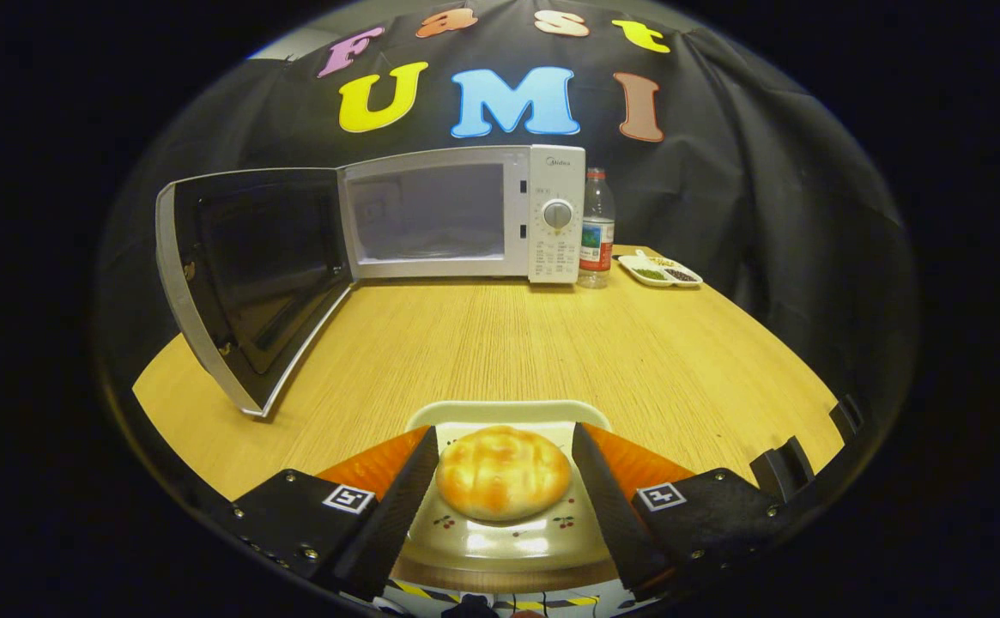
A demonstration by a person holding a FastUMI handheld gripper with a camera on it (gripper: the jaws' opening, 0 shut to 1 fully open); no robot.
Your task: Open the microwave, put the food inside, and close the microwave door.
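Two risks: the claw (504, 481), spread wide around the plate (500, 536) without gripping, could tip the bun (503, 473) or clip the microwave (465, 215) door (246, 275).

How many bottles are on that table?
1. A single clear plastic bottle stands upright just right of the open microwave, near a divided tray. The hand-held gripper is open around a bun on a plate.
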